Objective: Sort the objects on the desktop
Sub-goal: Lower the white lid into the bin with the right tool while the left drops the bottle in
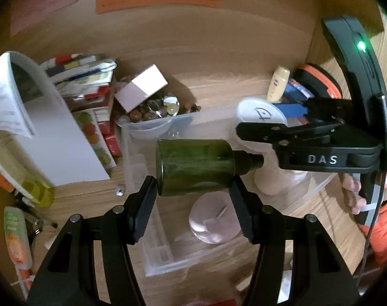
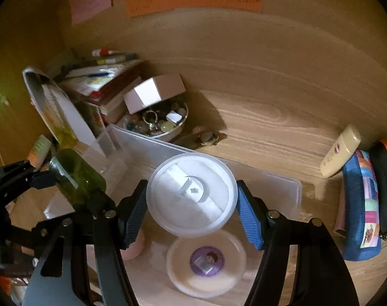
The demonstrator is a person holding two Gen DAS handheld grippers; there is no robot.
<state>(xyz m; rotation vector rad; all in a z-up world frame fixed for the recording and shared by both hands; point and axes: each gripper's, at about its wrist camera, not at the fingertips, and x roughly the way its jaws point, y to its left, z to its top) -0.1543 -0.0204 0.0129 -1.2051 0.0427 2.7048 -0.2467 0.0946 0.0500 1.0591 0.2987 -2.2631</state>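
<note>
My left gripper (image 1: pixel 193 191) is shut on a dark green spray bottle (image 1: pixel 193 168), held sideways with its black cap pointing right, above a clear plastic bin (image 1: pixel 165 252). My right gripper (image 2: pixel 190 211), with blue pads, is shut on a round white jar (image 2: pixel 192 193) with a crescent mark on its lid, over the same clear bin (image 2: pixel 292 191). In the left wrist view the right gripper (image 1: pixel 292 117) and the white jar (image 1: pixel 261 113) show at the right. The right wrist view shows the green bottle (image 2: pixel 76 176) at the left.
Inside the bin lie a round container with a purple label (image 2: pixel 206 261) and a pinkish disc (image 1: pixel 213 220). A bowl of trinkets (image 2: pixel 162 122) with a white box (image 2: pixel 155 91) on it, stacked books (image 2: pixel 109 76), a cream tube (image 2: pixel 339 150) and a blue pouch (image 2: pixel 361 209) stand around.
</note>
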